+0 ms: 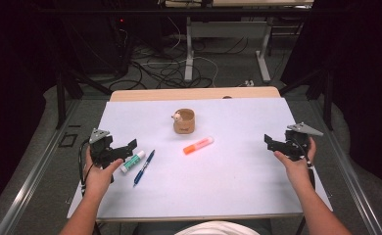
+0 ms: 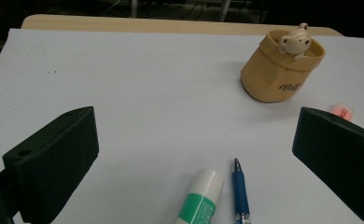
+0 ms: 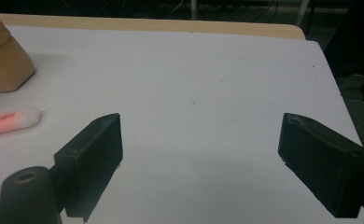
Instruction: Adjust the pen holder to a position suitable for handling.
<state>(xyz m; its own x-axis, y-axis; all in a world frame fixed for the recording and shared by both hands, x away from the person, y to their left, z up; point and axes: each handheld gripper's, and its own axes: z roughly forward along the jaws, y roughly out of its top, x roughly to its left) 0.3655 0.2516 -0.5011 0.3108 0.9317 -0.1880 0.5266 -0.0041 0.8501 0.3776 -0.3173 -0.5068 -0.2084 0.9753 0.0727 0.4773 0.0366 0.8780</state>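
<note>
A tan cup (image 1: 184, 122) with a small bear figure on its rim stands at the middle back of the white board (image 1: 238, 186). An orange highlighter (image 1: 198, 145) lies just in front of it. At the left lie a green-and-white glue stick (image 1: 132, 161) and a blue pen (image 1: 144, 167), side by side. My left gripper (image 1: 126, 149) hovers right beside the glue stick, open, nothing between its jaws. In the left gripper view the glue stick (image 2: 201, 196) and pen (image 2: 240, 191) lie below the gap. My right gripper (image 1: 269, 141) is held open over bare board at the right edge.
The board covers a wooden table (image 1: 194, 93) whose far edge shows behind it. Beyond are desk legs and cables on the floor (image 1: 179, 68). In the right gripper view the highlighter (image 3: 10, 121) and cup (image 3: 3, 56) sit far left of the jaws.
</note>
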